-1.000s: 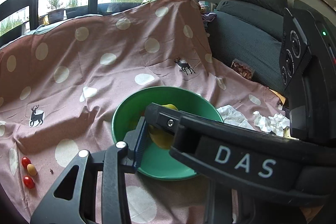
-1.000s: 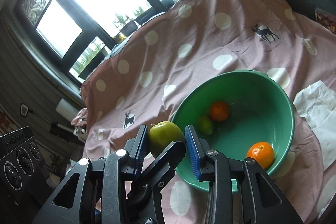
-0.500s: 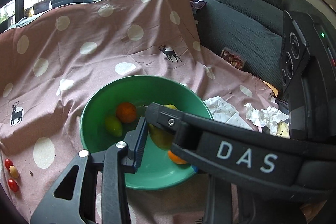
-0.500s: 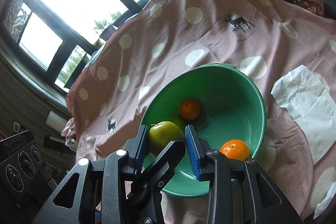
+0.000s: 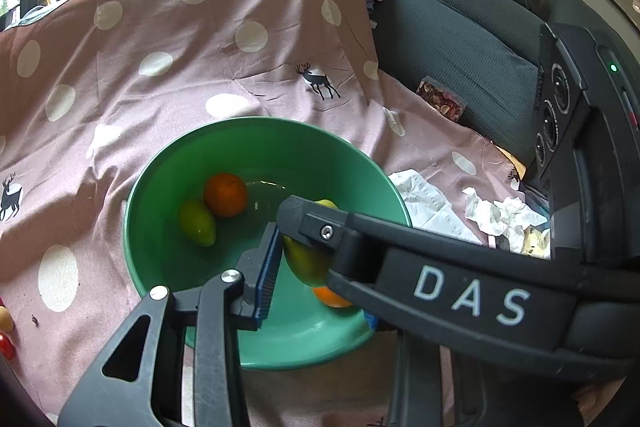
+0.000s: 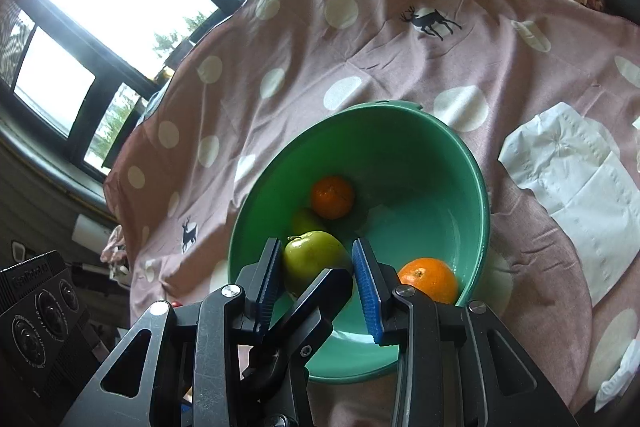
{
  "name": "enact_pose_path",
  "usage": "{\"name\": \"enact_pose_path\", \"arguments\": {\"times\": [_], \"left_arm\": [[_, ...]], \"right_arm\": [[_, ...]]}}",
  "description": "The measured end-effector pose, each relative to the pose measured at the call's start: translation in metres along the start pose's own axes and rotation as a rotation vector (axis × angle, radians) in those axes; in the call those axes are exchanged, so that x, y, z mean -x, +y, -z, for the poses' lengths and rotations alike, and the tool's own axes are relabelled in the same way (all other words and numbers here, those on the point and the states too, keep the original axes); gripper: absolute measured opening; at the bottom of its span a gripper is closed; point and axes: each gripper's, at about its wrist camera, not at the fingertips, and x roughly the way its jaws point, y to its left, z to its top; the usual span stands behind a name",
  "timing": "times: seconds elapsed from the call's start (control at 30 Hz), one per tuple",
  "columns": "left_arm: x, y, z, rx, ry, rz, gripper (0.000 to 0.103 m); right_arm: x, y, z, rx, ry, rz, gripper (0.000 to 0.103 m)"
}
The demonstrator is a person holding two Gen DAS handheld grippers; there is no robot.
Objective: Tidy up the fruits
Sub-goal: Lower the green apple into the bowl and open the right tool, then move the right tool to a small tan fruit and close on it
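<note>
A green bowl (image 5: 260, 121) (image 6: 480, 187) sits on the pink dotted cloth. It holds two oranges (image 5: 225, 195) (image 6: 429, 279) and a small green fruit (image 5: 197, 223) (image 6: 304, 221). My right gripper (image 6: 320, 267) is shut on a green apple (image 6: 312, 259) (image 5: 304, 263) just above the bowl's near side, blue pads on both flanks. My left gripper (image 5: 316, 279) crosses it. Its left pad lies against the same apple, and its other pad is hidden behind the right gripper's finger (image 5: 316, 227).
White tissues (image 5: 424, 203) (image 6: 572, 179) and crumpled paper (image 5: 496, 215) lie right of the bowl. Small tomatoes (image 5: 5, 319) rest at the cloth's left edge. A grey sofa (image 5: 460, 39) with a snack packet (image 5: 440, 99) stands behind, and windows lie beyond the draped cloth.
Both grippers have sunk together with the apple from beside the bowl to over its inside. The bowl looks larger and its fruit has come into the left wrist view.
</note>
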Motion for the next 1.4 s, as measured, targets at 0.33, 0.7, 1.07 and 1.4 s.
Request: {"name": "enact_pose_path", "arguments": {"times": [0.33,0.7,1.07,1.4], "left_arm": [[-0.009,0.005,0.003,0.029,0.026,0.029,0.034],[-0.018,0.010,0.007,0.056,0.052,0.055,0.034],[-0.021,0.011,0.008,0.067,0.062,0.075,0.032],[-0.009,0.014,0.009,0.074,0.038,0.017,0.034]], "right_arm": [[-0.008,-0.003,0.000,-0.004,0.026,0.039,0.038],[-0.013,-0.005,0.000,-0.007,0.052,0.077,0.038],[-0.014,-0.004,0.001,0.004,0.048,0.114,0.038],[-0.010,0.003,0.002,0.028,0.017,0.142,0.038]]}}
